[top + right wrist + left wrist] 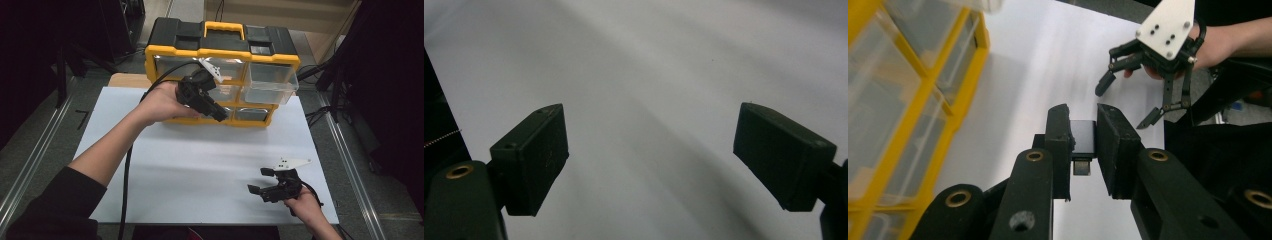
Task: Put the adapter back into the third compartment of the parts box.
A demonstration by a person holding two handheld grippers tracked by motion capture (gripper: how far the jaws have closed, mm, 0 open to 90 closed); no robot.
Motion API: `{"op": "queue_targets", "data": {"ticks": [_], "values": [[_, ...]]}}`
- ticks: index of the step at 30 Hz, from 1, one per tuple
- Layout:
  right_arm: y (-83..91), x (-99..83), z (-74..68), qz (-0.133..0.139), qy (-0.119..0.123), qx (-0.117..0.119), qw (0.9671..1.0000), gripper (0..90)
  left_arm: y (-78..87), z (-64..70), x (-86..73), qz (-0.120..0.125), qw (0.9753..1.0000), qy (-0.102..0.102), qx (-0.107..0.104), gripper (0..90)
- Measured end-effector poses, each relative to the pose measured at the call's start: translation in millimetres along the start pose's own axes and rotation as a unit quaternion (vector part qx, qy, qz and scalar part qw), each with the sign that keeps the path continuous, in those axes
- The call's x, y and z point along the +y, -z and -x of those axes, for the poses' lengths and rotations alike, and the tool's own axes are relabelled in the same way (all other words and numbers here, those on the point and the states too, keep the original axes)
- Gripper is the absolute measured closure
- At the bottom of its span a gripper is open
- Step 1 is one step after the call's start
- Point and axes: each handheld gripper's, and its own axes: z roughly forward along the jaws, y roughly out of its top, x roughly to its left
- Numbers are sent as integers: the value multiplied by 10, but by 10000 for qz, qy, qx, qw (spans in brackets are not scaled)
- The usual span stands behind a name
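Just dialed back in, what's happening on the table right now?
The left gripper is shut on a small black block with a metal end, held up in front of the yellow-framed drawer organizer at the back of the white table. One clear drawer on the right side sticks out. The right gripper rests near the table's front right, jaws open and holding nothing.

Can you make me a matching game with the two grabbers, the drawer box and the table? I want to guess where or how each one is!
Things:
1. left gripper
2. right gripper
3. drawer box
4. table

States:
A. white, flat
B. open, low over the table
C. yellow frame, black top, clear drawers
D. shut on a small black item

Pairs: 1-D, 2-B, 3-C, 4-A
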Motion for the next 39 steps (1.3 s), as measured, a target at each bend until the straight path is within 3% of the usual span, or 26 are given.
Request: {"op": "queue_targets", "data": {"ticks": [7,14,20,29,39], "values": [[6,-2,-4,-7,20,-4,10000,126,149,-20,160,26,9999,-86,-94,777],[9,1,-4,27,5,0,10000,127,216,-52,363,-27,9999,-133,-27,777],[17,2,3,24,21,4,10000,127,290,-28,537,13,9994,-338,-10,776],[25,1,-5,41,21,9,10000,127,370,-76,793,-8,9994,-354,37,777],[17,-4,8,32,25,49,10000,127,407,-165,1116,9,9997,-226,93,777]]}}
